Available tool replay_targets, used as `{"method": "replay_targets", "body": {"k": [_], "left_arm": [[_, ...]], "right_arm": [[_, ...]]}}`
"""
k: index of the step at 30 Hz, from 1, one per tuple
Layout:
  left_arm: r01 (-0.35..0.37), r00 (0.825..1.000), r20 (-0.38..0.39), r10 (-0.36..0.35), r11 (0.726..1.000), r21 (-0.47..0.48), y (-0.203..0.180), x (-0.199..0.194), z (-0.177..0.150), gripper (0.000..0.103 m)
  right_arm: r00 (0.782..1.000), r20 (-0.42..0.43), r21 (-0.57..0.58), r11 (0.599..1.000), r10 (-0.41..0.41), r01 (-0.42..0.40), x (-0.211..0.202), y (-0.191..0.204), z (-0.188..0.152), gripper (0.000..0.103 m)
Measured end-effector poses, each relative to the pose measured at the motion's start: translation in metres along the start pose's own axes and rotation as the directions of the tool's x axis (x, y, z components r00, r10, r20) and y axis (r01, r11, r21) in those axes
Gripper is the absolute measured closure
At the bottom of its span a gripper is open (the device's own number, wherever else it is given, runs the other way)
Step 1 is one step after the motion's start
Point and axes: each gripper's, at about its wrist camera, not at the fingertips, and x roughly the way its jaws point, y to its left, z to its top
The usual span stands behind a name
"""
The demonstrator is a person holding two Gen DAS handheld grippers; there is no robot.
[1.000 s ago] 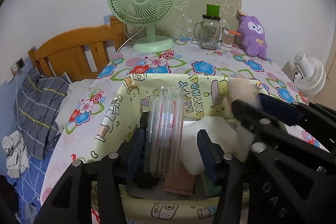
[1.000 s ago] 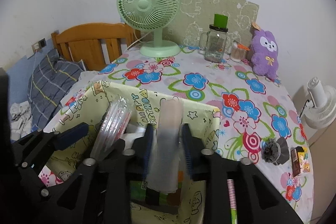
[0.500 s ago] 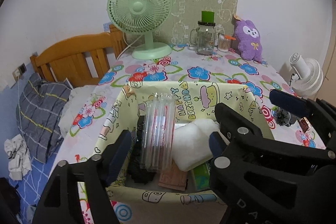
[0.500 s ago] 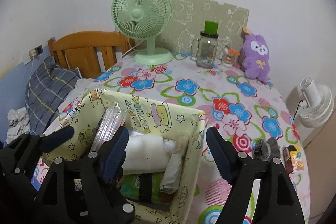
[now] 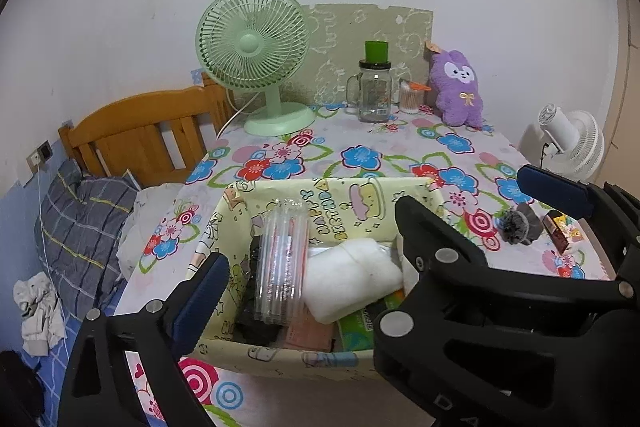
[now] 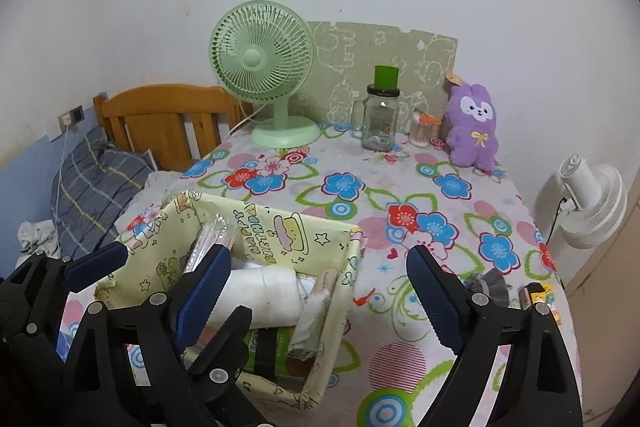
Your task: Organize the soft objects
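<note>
A yellow printed fabric basket [image 5: 352, 201] [image 6: 280, 227] stands on the flowered table. In it a clear plastic pack [image 5: 282, 259] stands upright, next to a white soft roll [image 5: 352, 279] [image 6: 264, 291]. A grey-beige soft roll [image 6: 316, 311] leans against the basket's right wall. My left gripper [image 5: 304, 255] hovers above the basket's near side. Its jaws are opening, and the pads touch nothing. My right gripper [image 6: 316, 291] hangs over the basket's right wall, jaws also opening, free of the beige roll. Each gripper also shows in the other's view.
At the back stand a green fan [image 5: 256, 67], a glass jar [image 5: 374, 93] with a green lid, and a purple plush [image 5: 456, 91]. A dark scrunchie [image 5: 516, 223] and a small box [image 5: 558, 231] lie near the right edge. A white fan [image 6: 588, 203] stands off the table.
Both grippers have opened wide and drawn back and up from the basket. The right one let go of the beige roll, which now rests in the basket. The clear pack stands free.
</note>
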Motion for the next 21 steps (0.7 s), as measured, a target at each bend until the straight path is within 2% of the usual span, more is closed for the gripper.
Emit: {"method": "replay_targets", "body": {"k": [6,16,21], "left_arm": [[0.006,1.000,0.017,-0.006,1.000,0.011,-0.010,-0.013,0.000,0.000],[0.015,0.999,0.050,-0.015,1.000,0.002,-0.029,-0.027,0.000,0.000],[0.024,0.997,0.070,-0.025,1.000,0.008,-0.041,-0.034,-0.001,0.000]], "right_arm": [[1.000,0.026,0.001,1.000,-0.001,0.001,-0.014,-0.008,-0.001,0.009],[0.999,0.038,0.029,0.999,0.019,-0.020,-0.032,-0.028,-0.005,0.008],[0.998,0.056,0.038,0.999,0.001,-0.004,-0.041,-0.038,-0.008,0.006]]}}
